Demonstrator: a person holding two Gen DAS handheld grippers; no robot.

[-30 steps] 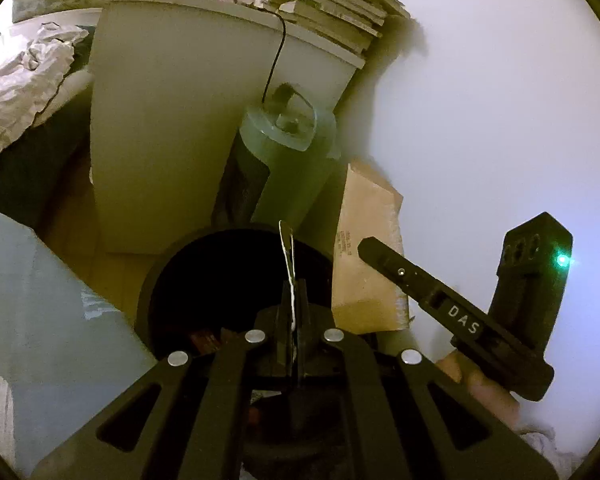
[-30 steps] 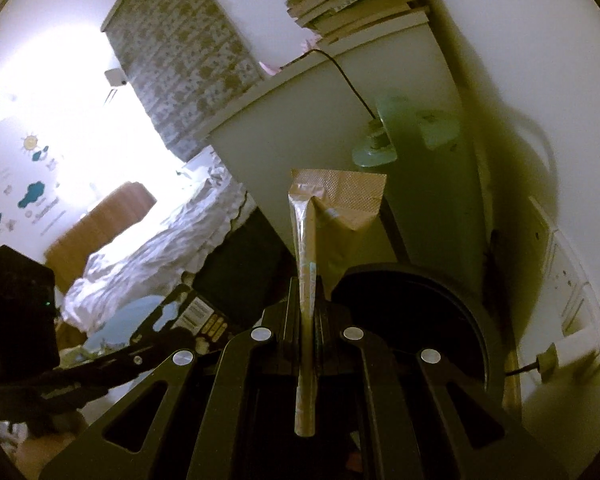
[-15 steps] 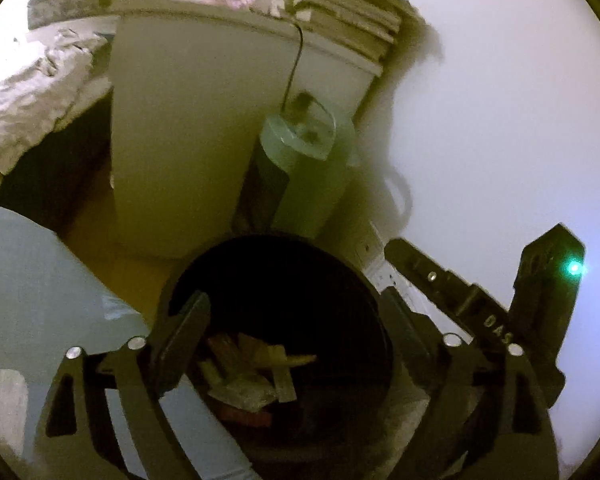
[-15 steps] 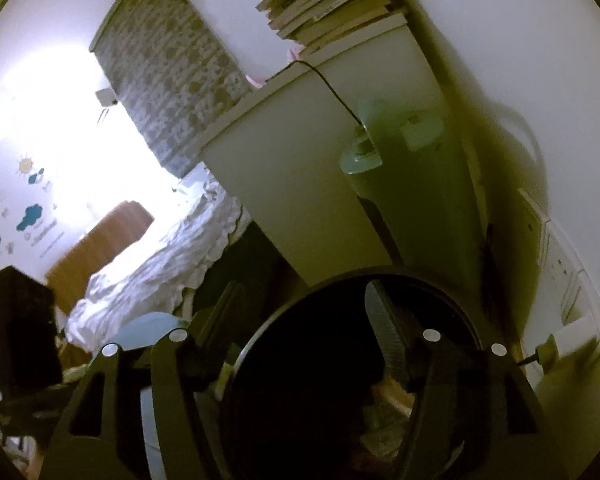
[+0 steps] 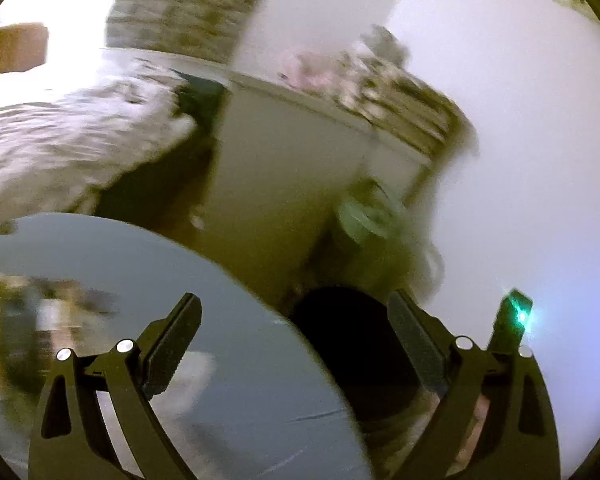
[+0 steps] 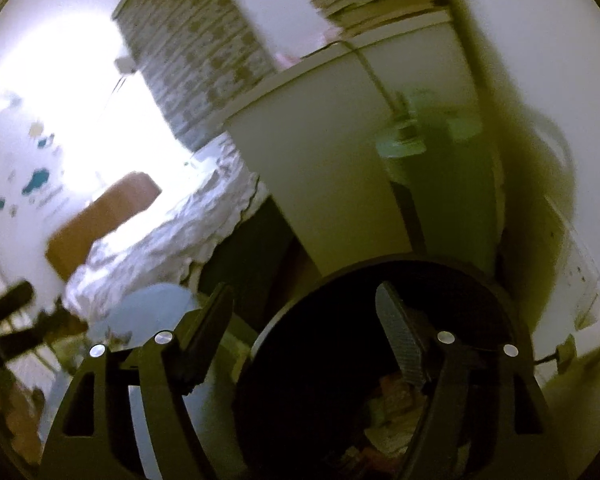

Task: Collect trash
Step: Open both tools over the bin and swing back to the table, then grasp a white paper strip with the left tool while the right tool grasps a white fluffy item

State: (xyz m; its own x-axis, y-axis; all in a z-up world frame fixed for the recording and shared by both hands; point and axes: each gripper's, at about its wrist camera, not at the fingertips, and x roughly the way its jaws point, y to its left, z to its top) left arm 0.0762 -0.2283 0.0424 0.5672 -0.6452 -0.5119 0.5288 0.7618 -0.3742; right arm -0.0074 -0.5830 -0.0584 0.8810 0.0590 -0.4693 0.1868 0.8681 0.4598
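Left wrist, left claw (image 5: 292, 332) wide, empty

Both grippers are matte black. The left gripper (image 5: 292, 320) has two ribbed fingers (image 5: 414, 340) on angular arms with cut-out slots, fixed by round silver screws (image 5: 125, 346). The right gripper (image 6: 304, 320) looks the same; in the left view a green light (image 5: 522, 314) glows on its body.
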